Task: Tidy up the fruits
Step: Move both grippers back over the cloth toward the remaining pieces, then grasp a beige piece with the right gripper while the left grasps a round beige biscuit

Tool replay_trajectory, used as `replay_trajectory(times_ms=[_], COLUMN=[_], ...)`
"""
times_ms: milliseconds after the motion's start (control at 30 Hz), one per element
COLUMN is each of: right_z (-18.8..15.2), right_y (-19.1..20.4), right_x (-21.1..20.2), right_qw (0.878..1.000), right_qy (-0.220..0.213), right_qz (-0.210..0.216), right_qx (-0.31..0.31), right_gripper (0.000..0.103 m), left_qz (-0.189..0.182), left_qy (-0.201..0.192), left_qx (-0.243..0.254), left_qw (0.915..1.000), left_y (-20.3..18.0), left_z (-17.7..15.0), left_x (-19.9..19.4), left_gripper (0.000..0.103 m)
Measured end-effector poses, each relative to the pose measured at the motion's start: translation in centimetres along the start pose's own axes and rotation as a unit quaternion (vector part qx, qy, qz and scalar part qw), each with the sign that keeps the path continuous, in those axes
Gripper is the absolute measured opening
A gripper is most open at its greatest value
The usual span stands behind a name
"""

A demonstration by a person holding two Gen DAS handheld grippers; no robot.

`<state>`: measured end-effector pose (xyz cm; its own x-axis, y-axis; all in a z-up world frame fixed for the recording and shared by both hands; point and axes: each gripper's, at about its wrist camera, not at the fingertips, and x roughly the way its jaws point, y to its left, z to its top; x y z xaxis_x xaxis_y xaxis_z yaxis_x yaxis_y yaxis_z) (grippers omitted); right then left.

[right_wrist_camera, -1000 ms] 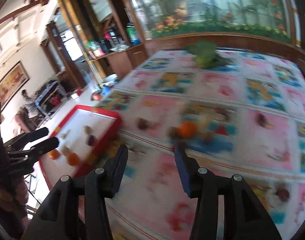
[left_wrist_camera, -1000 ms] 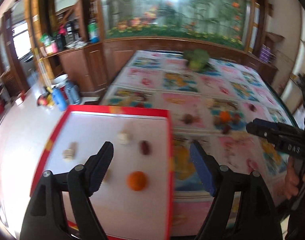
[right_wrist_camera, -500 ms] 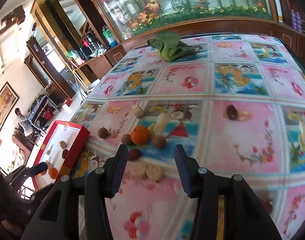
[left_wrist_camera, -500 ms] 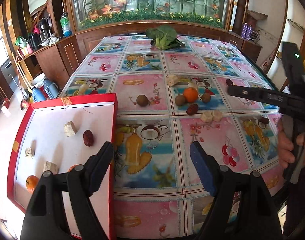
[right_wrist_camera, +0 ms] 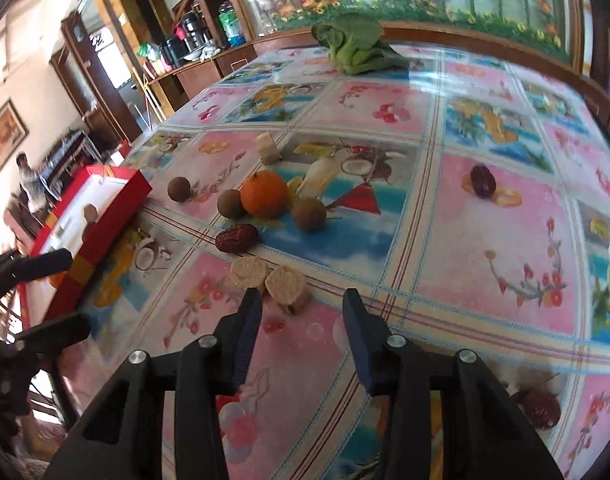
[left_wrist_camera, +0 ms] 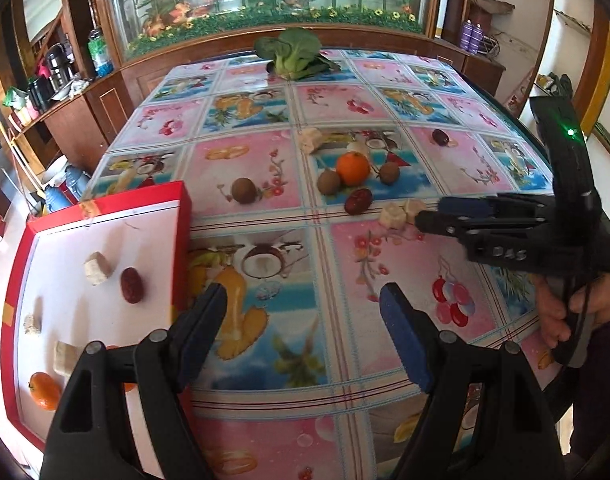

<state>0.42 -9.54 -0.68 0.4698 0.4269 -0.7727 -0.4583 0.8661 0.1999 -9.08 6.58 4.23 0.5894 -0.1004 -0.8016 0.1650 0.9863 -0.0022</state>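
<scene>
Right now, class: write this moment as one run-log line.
left gripper: open, empty | right gripper: closing, nothing between pads yet | target: beige chunks | red tray: part-filled

The right claw has dropped toward the pale chunks, its jaws closing, empty.

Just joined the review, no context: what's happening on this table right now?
A person with a gripper in each hand is sorting fruit off the tablecloth into a red tray. The tray already holds a red date, a tangerine and beige chunks. The right gripper, empty, jaws closing, is just short of two beige chunks on the cloth. The left gripper hangs open and empty beside the tray. An orange and brown fruits remain.
</scene>
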Motion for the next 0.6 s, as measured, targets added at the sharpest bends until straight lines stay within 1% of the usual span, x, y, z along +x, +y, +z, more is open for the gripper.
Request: replay_trajectory(times_ms=[233, 300, 333, 400, 467, 500, 533, 600], right_z=[0.7, 0.9, 0.8, 0.8, 0.9, 0.9, 1.1, 1.3], right_y=[1.1, 1.4, 1.5, 1.6, 1.1, 0.4, -0.4, -1.8], right_x=[0.9, 1.1, 1.2, 1.2, 1.0, 0.7, 0.3, -0.8], right_qw=[0.999, 0.999, 0.999, 0.998, 0.999, 1.000, 1.000, 0.999], right_qy=[-0.003, -0.005, -0.001, -0.005, -0.001, 0.001, -0.004, -0.024], right_qz=[-0.018, -0.020, -0.026, -0.035, -0.025, -0.013, -0.002, 0.002], right_qx=[-0.032, -0.041, -0.047, -0.054, -0.039, -0.019, 0.005, 0.041], right_gripper=[0.038, 0.033, 0.022, 0.022, 0.022, 0.022, 0.022, 0.022], left_qz=[-0.014, -0.016, -0.016, -0.015, -0.016, -0.016, -0.020, -0.023], left_qy=[0.006, 0.005, 0.005, 0.007, 0.009, 0.011, 0.013, 0.017], left_qx=[0.009, 0.011, 0.011, 0.011, 0.012, 0.012, 0.013, 0.017], left_qw=[0.9998, 0.9998, 0.9998, 0.9998, 0.9998, 0.9997, 0.9996, 0.9994], left_y=[-1.1, -1.4, -1.5, -1.9, -2.3, -2.5, -2.8, -3.5], left_z=[0.3, 0.5, 0.6, 0.8, 1.1, 1.3, 1.6, 2.3], left_x=[0.3, 0.3, 0.3, 0.5, 0.7, 0.9, 1.2, 2.0], left_gripper=[0.079, 0.079, 0.079, 0.079, 0.079, 0.079, 0.079, 0.079])
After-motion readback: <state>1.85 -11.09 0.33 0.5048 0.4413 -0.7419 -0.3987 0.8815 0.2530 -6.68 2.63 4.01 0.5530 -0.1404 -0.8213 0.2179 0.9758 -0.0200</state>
